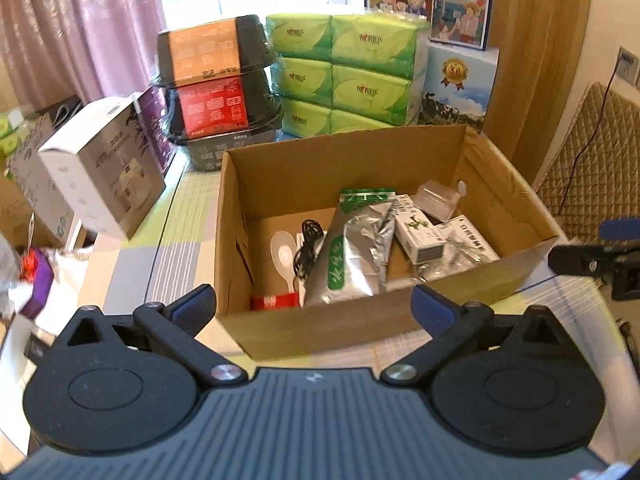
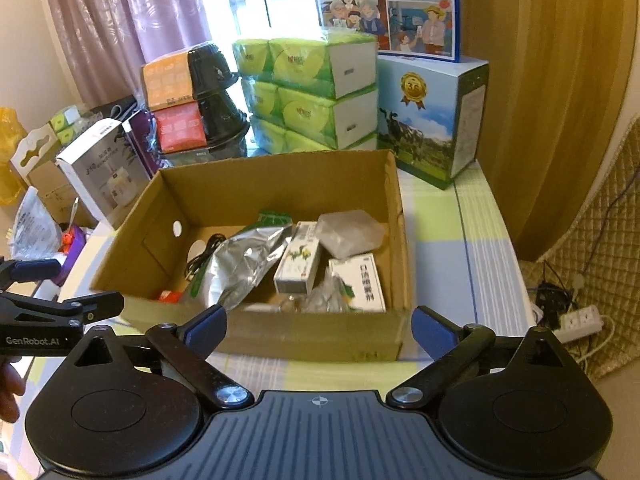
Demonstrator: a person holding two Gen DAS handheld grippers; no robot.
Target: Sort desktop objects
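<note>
An open cardboard box (image 1: 256, 184) (image 2: 276, 178) stands on the table. Inside lie a silver foil pouch (image 1: 356, 256) (image 2: 244, 264), a white spoon (image 1: 284, 252), a black cable (image 1: 306, 240) (image 2: 204, 258), two white medicine boxes (image 1: 420, 232) (image 2: 298, 258), a clear plastic case (image 1: 436, 200) (image 2: 348, 232) and a red packet (image 1: 276, 301). My left gripper (image 1: 314, 304) hovers open in front of the box, with nothing in it. My right gripper (image 2: 320, 326) is open and empty too, just before the box's near wall. The other gripper shows at the edge of each view.
Behind the box stand stacked green tissue packs (image 1: 348, 76) (image 2: 308, 92), black noodle bowls (image 1: 216, 80) (image 2: 192, 100) and blue milk cartons (image 1: 460, 84) (image 2: 428, 116). A white carton (image 1: 100, 168) (image 2: 100, 168) sits left. A power strip (image 2: 580, 320) lies on the floor right.
</note>
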